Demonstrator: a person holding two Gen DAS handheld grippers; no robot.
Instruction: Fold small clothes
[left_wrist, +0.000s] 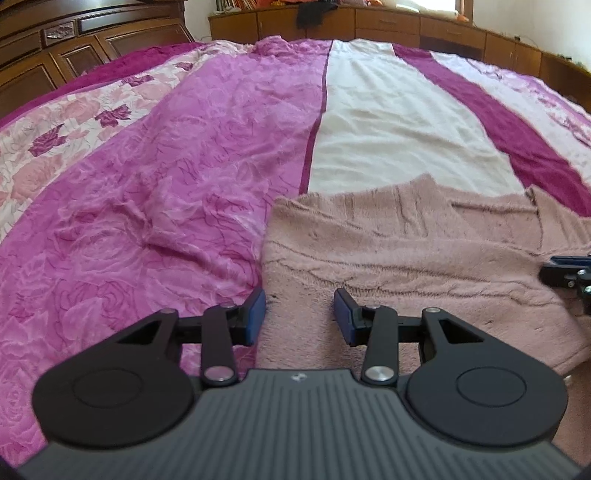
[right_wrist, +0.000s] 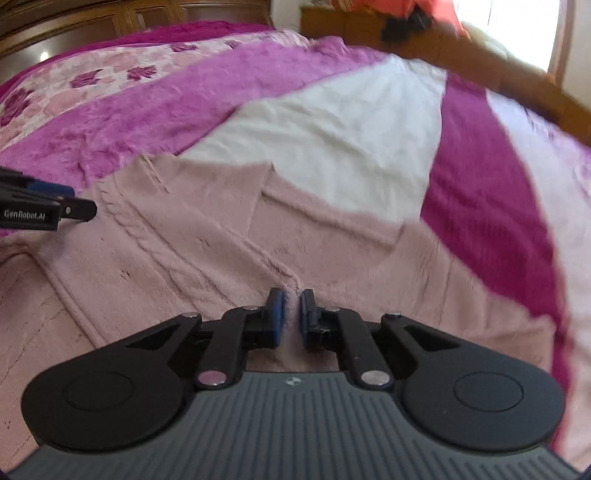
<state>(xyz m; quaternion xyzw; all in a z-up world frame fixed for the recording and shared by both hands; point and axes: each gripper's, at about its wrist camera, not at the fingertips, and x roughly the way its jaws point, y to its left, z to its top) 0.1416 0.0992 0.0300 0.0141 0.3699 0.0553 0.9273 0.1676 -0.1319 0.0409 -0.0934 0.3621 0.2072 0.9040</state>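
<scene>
Ribbed grey housing and black linkage arms fill the bottom of the left wrist view, and ahead of them the left hand-held gripper (left_wrist: 299, 317) stands with its blue-padded jaws wide apart, holding nothing. It sits low over the near left edge of the fuzzy, dusty-pink cable-knit sweater (left_wrist: 406, 251), one pad just off the edge and the other over the knit, probably lined up to take that edge for a fold. That garment lies flat in the lower right of the frame on the bed's plush bedspread of magenta, white and rose-printed stripes (left_wrist: 166, 166). Dark wooden cabinets (left_wrist: 388, 26) run along the top of the frame. At the right edge, part of the other tool pokes in over the sweater.

In the right wrist view, the right hand-held gripper (right_wrist: 291, 319) is at lower centre with its jaws drawn nearly together, pinching a raised ridge of the sweater (right_wrist: 184, 240) between the blue pads; the fabric puckers up at the grip, which suggests a hold ready for lifting. Here the knit spreads over the lower and left half of the frame, with a squared flap already lying on top near the centre, so one layer looks doubled. Its pile is soft and matted, with cable ribs running diagonally. Blur smears the right side.
</scene>
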